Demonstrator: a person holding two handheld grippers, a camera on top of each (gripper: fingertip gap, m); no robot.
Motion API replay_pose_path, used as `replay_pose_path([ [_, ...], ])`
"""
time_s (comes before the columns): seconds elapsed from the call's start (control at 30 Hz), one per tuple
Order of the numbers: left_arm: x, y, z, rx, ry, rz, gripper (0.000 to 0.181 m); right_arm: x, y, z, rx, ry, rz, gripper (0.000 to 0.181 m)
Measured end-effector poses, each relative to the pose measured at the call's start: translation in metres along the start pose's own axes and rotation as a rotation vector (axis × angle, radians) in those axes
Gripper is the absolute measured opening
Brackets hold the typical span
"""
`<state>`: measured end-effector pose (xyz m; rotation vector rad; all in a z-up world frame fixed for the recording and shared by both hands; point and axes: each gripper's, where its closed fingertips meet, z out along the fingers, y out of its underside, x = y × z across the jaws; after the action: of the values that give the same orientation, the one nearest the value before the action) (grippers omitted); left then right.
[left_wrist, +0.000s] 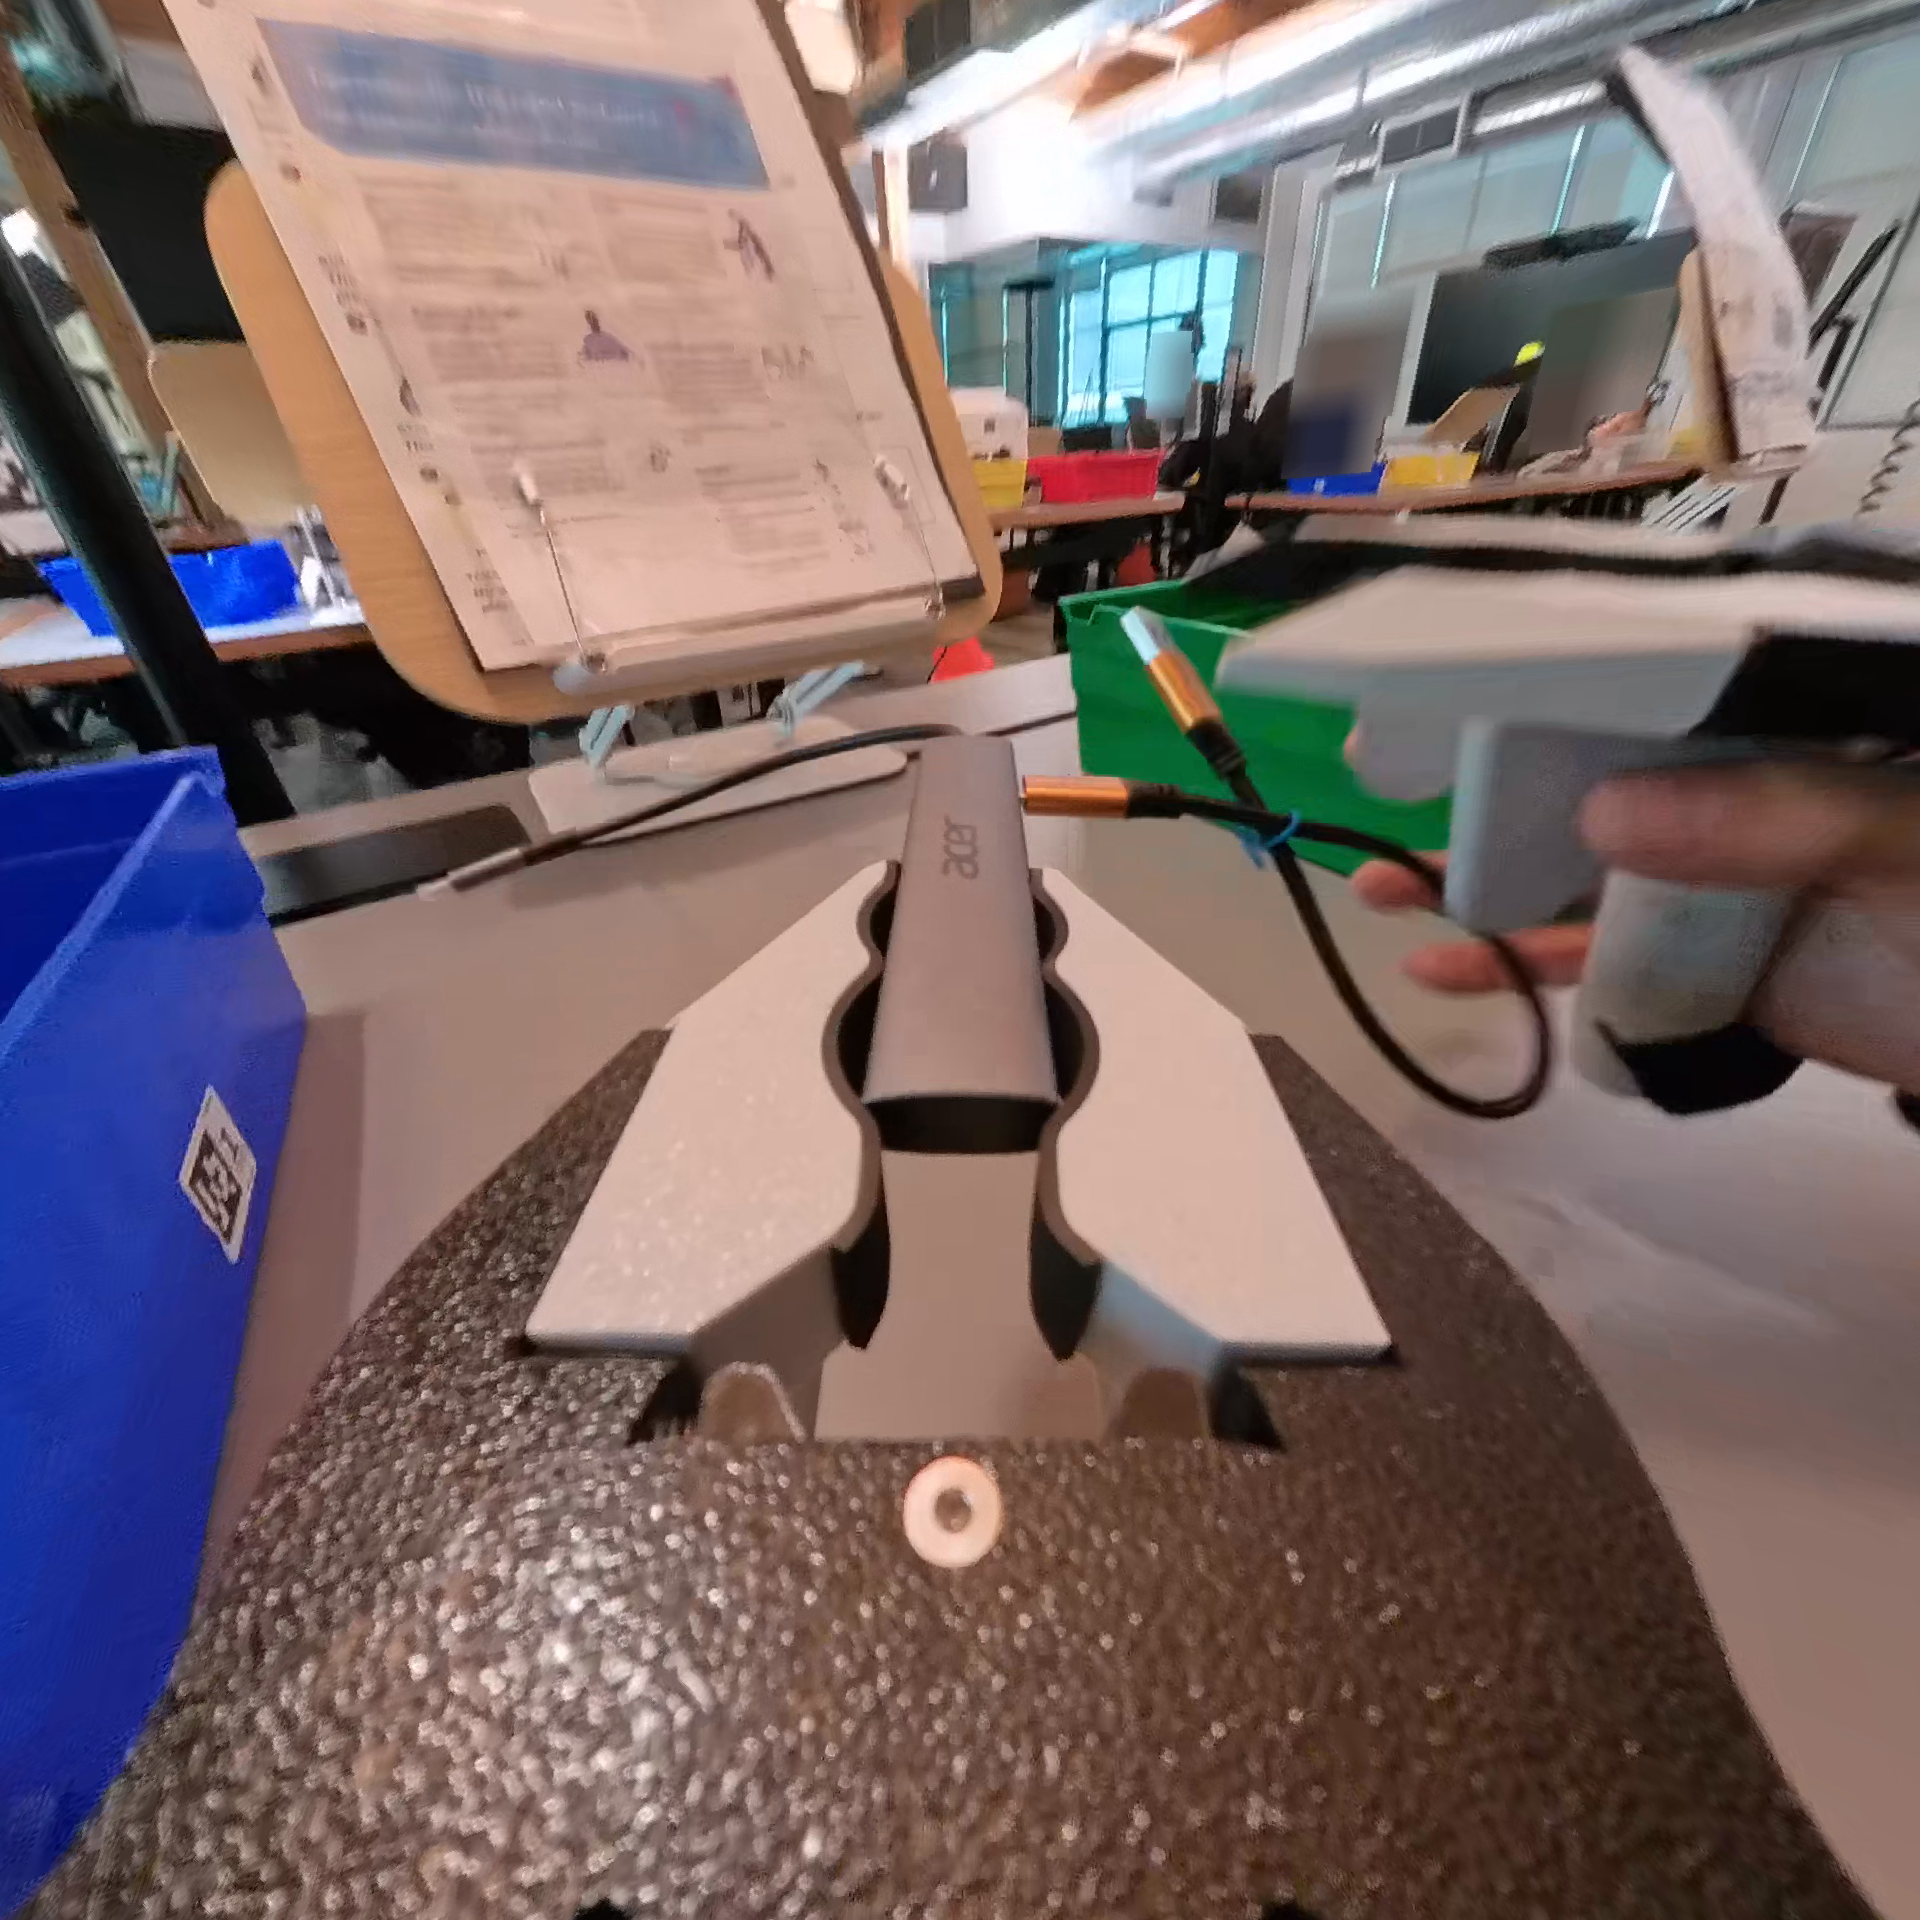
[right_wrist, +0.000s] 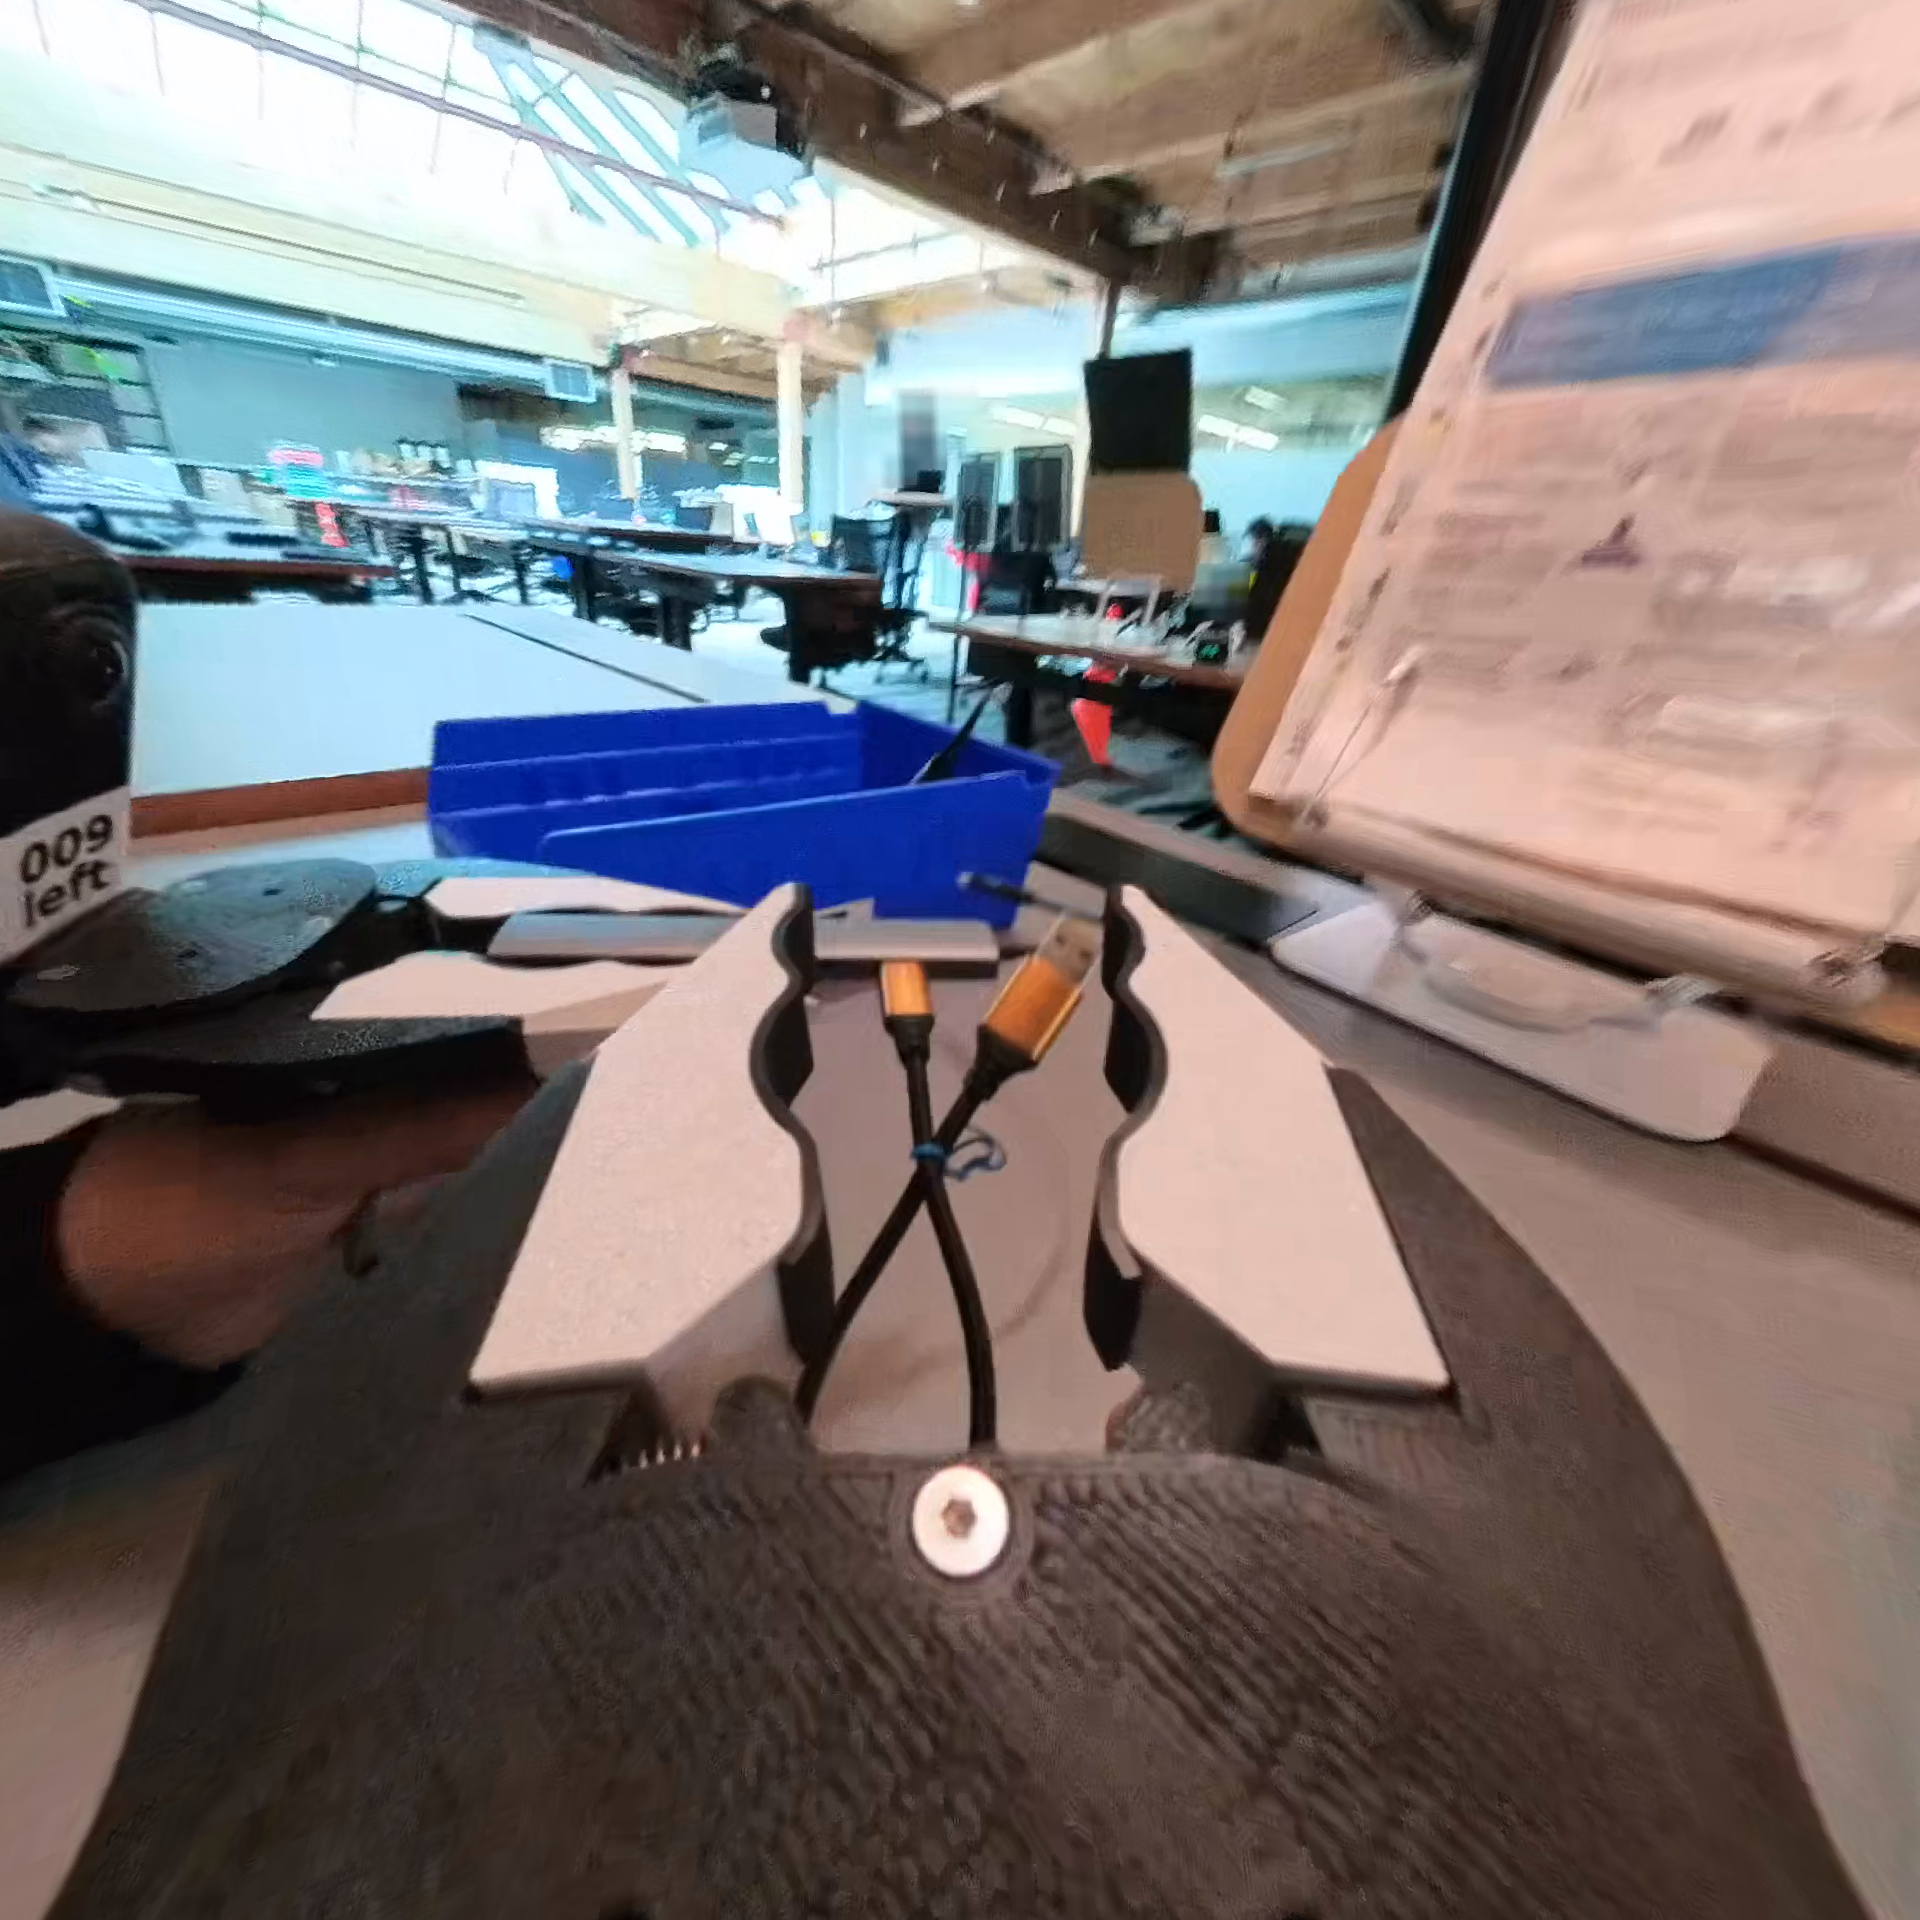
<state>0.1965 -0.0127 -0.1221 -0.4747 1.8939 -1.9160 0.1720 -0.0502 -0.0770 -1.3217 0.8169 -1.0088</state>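
Observation:
My left gripper (left_wrist: 961, 883) is shut on a grey USB hub (left_wrist: 966, 966), which sticks out forward between the fingers above the grey table (left_wrist: 499, 997). A short black cable (left_wrist: 1351, 966) with two orange-sleeved plugs is bound by a blue tie. One plug (left_wrist: 1075, 798) sits against the hub's right side; the other (left_wrist: 1174, 675) points up. My right gripper (right_wrist: 956, 904) is open, its fingers on either side of the cable (right_wrist: 935, 1195) and both plugs, not touching them. It faces the hub (right_wrist: 904, 940) from the right. A hand holds it in the left wrist view (left_wrist: 1662, 883).
A blue bin (left_wrist: 125, 1143) stands close on the left and a green bin (left_wrist: 1143, 707) at the back right. A wooden document stand (left_wrist: 623, 343) with a printed sheet stands behind the hub. The hub's thin black lead (left_wrist: 675, 805) runs back left across the table.

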Motion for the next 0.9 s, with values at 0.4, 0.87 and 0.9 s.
replay_pose_path([
  [0.4, 0.020, -0.008, 0.001, 0.043, 0.070, 0.093, 0.021, -0.013, 0.032, 0.009, -0.173, -0.022, -0.003, 0.031],
  [0.87, 0.021, -0.012, -0.002, 0.063, 0.101, 0.015, 0.022, -0.016, 0.028, 0.008, -0.105, -0.005, -0.004, 0.011],
  [0.9, 0.021, -0.011, -0.002, 0.057, 0.098, 0.021, 0.022, -0.016, 0.028, 0.007, -0.114, 0.005, -0.006, 0.011],
])
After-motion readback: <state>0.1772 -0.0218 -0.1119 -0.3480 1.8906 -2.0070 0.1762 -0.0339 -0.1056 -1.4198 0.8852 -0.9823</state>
